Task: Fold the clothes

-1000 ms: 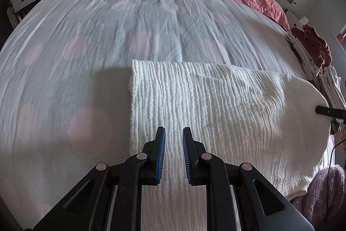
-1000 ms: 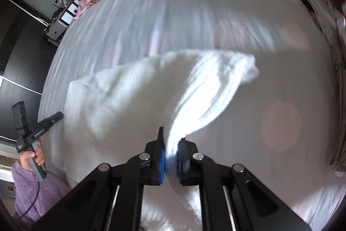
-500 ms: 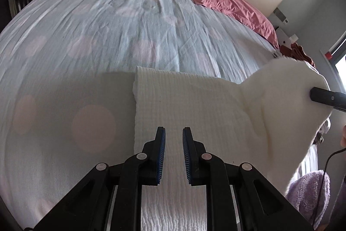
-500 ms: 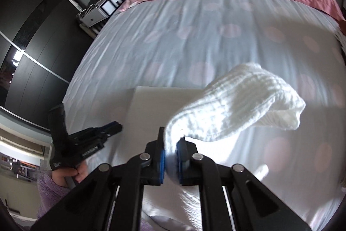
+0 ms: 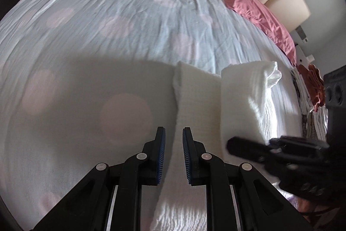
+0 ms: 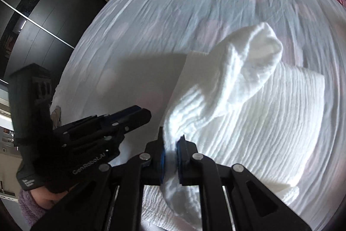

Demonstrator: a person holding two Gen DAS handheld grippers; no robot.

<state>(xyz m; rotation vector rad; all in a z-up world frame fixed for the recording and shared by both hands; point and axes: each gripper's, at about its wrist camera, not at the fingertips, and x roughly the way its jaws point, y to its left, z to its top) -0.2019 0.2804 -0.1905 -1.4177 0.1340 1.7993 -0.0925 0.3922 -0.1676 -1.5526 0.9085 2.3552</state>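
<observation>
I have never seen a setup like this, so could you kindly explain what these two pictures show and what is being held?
There is no robot here: a person holds a hand-held two-finger gripper in each hand, each with a fisheye camera looking along its fingers. One picture looks from the left gripper, whose fingers hold nothing. The other looks from the right gripper, whose fingers pinch a white ribbed garment and lift one side over the rest. It lies on a bed with a pale dotted cover and pink pillows.
</observation>
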